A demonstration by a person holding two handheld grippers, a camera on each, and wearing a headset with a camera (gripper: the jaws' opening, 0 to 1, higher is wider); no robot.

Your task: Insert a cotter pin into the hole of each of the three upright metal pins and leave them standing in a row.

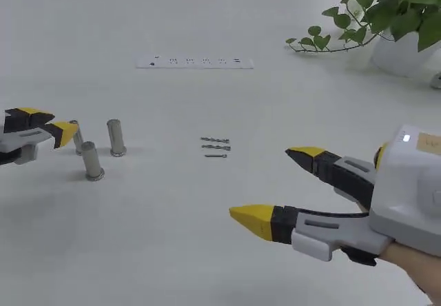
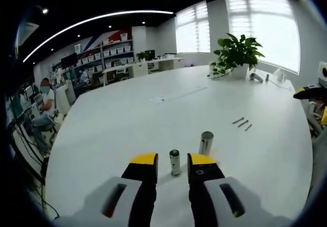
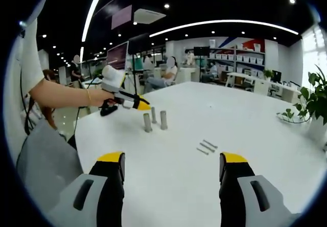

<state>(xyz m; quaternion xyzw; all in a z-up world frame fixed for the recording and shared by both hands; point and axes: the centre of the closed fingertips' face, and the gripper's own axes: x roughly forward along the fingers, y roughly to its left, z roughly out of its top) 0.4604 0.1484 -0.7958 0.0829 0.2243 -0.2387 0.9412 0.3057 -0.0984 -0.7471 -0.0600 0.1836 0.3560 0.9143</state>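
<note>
Left claw (image 1: 60, 125) narrow, not clamped. One metal pin (image 2: 175, 162) upright between tips, slim gap each side; in head view it is half hidden behind jaw. Second pin (image 2: 206, 142) just beyond right jaw, third pin (image 1: 91, 161) close beside. Right claw (image 1: 269, 184) wide, holding nothing, over bare tabletop (image 1: 172, 244) with open room around. Cotter pins (image 1: 215, 147) lie ahead of it, between both claws, touching neither. Potted plant (image 1: 386, 9) far off right, cut by frame.

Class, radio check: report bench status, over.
Left gripper open astride one metal pin. Right gripper open, empty. Cotter pins loose on table. Nothing blocking.
</note>
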